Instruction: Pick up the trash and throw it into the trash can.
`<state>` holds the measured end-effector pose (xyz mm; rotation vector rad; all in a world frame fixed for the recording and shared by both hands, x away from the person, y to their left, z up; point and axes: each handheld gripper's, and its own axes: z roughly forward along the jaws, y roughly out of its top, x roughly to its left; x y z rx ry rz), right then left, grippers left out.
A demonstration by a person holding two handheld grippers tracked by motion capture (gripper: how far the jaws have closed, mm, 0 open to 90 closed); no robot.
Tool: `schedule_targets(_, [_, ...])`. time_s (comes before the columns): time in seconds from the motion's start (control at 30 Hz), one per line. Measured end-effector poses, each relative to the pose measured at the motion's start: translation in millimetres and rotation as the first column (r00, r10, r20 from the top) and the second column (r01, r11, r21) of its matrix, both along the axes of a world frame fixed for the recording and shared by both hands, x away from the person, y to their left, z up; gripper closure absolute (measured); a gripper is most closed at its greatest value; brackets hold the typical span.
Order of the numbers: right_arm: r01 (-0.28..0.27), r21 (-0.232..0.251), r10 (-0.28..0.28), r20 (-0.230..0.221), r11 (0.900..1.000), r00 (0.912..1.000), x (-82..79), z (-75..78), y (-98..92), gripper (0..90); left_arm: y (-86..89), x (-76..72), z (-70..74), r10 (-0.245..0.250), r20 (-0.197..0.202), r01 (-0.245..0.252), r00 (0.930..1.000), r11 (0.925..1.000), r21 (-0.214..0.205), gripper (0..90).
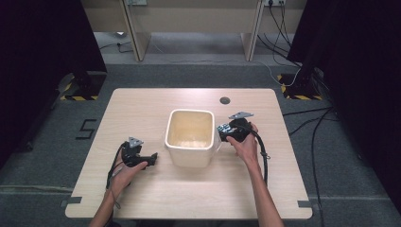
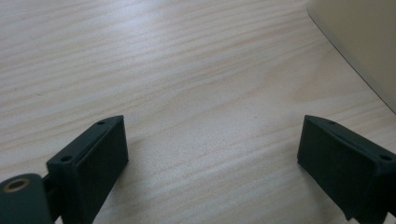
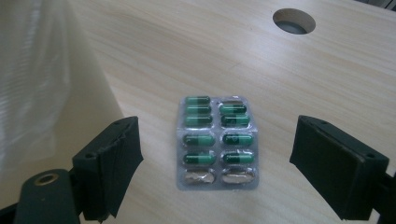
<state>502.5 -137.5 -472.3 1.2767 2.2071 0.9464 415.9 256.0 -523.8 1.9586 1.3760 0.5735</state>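
A silver blister pack (image 3: 216, 161) of green capsules lies flat on the wooden table, with two of its pockets pressed out at the near end. My right gripper (image 3: 217, 140) is open, its jaws standing wide on either side of the pack without touching it. In the high view the right gripper (image 1: 223, 132) sits just right of a cream square bin (image 1: 190, 137). My left gripper (image 1: 151, 159) is open over bare wood, to the left of the bin near its front corner. Nothing lies between the left gripper (image 2: 212, 140) jaws.
The bin's wall (image 3: 42, 93) rises close on the left of the right gripper view and also fills the top right corner of the left gripper view as the bin's wall (image 2: 364, 42). A round cable hole (image 1: 225, 100) lies behind the bin. Cables trail over the floor at the right.
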Motion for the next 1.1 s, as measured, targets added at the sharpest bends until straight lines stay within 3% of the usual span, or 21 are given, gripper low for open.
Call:
schedule_targets(0.43, [-0.013,0.003,0.013,-0.032,0.9999,0.9994,13.6,-17.3,0.4,16.1,0.0,0.0,0.0,0.000,0.000,0.000,1.0000,1.0000,0.000,7.7])
schedule_targets(0.7, [-0.012,-0.021,0.011,-0.067,0.9997,0.9977,21.5,-34.8,4.3,16.8,0.0,0.0,0.0,0.000,0.000,0.000,1.0000,1.0000,-0.001,7.7])
schedule_targets(0.83, [-0.019,-0.013,0.018,-0.065,0.9997,0.9978,23.4,-39.3,4.2,20.5,0.0,0.0,0.0,0.000,0.000,0.000,1.0000,1.0000,-0.001,7.7])
schedule_targets(0.87, [-0.025,-0.005,0.025,-0.052,0.9997,0.9984,23.6,-38.6,3.4,32.7,0.0,0.0,0.0,0.000,0.000,0.000,1.0000,1.0000,-0.001,7.7])
schedule_targets(1.1, [-0.036,-0.004,0.036,-0.047,0.9993,0.9982,22.6,-38.0,1.6,34.0,0.1,0.0,0.0,0.000,0.000,0.000,1.0000,1.0000,-0.001,7.7])
